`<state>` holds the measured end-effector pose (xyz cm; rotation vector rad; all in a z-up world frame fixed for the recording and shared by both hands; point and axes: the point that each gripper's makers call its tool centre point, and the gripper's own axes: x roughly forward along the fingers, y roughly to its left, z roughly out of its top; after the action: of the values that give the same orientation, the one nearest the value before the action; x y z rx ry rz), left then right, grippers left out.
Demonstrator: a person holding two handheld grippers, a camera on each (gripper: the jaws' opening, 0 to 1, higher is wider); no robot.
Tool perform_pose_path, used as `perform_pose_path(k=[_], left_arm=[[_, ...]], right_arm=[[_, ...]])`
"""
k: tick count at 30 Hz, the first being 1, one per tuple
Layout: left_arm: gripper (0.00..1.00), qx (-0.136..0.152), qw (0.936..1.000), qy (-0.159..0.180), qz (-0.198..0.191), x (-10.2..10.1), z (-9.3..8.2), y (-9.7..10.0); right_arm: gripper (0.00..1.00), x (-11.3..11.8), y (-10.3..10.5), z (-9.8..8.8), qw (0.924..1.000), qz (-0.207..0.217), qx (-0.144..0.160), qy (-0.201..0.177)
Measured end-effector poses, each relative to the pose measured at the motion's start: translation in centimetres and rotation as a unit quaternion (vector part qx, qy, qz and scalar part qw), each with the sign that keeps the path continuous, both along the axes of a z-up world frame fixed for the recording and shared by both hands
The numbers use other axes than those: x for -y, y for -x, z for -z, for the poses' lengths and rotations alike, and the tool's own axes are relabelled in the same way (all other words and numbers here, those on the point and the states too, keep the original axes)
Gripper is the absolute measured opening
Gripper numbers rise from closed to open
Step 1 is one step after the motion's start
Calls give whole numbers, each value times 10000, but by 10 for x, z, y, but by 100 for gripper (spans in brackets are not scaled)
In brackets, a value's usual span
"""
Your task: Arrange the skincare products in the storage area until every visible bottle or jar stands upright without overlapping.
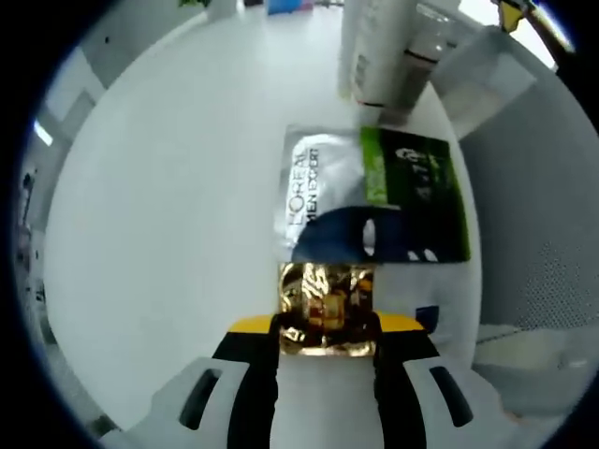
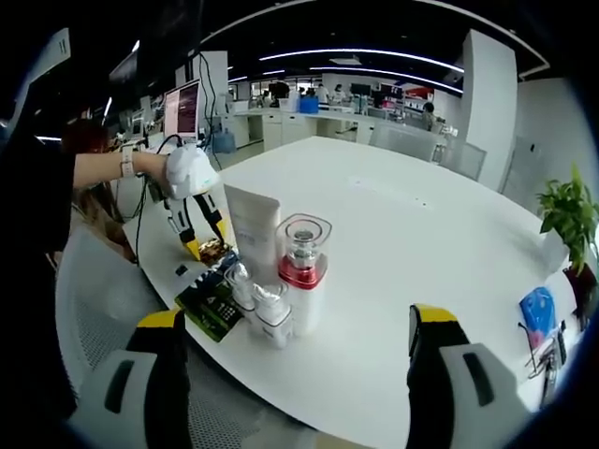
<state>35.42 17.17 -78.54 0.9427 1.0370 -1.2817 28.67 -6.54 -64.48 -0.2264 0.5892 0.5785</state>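
Note:
My left gripper (image 1: 328,341) is shut on a crinkled gold foil sachet (image 1: 327,311) just above the white table (image 1: 168,206). Beyond it a silver, green and navy L'Oreal packet (image 1: 374,192) lies flat. A white tube (image 1: 370,47) and a clear bottle (image 1: 423,56) stand further on. In the right gripper view, my right gripper (image 2: 298,320) is wide open in front of the cluster: upright white tube (image 2: 253,224), clear bottle with red base (image 2: 302,257), two small white pump bottles (image 2: 257,299), flat packet (image 2: 208,301). A gloved hand holds the left gripper (image 2: 198,229) over the gold sachet (image 2: 213,251).
The cluster sits near the table's edge (image 2: 309,412), with a grey mesh chair (image 2: 94,281) below it. A potted plant (image 2: 571,220) and a blue packet (image 2: 540,309) lie far right. A person's sleeve (image 2: 37,215) reaches in from the left.

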Motion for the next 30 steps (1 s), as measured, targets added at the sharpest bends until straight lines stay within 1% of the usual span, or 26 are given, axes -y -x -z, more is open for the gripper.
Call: perform_pose_path(k=[6, 14, 19, 30], left_arm=[[36, 111, 9999, -55, -17, -1, 1, -2], [36, 128, 9997, -69, -178, -3, 1, -3], [36, 188, 9998, -39, -30, -1, 1, -2], [40, 327, 9994, -85, -18, -4, 0, -6]], right_arm=[[99, 1, 1, 0, 10000, 29, 5, 1], [99, 2, 2, 0, 10000, 49, 9, -10], [99, 2, 3, 0, 10000, 27, 9, 2], [99, 3, 4, 0, 10000, 28, 32, -1]])
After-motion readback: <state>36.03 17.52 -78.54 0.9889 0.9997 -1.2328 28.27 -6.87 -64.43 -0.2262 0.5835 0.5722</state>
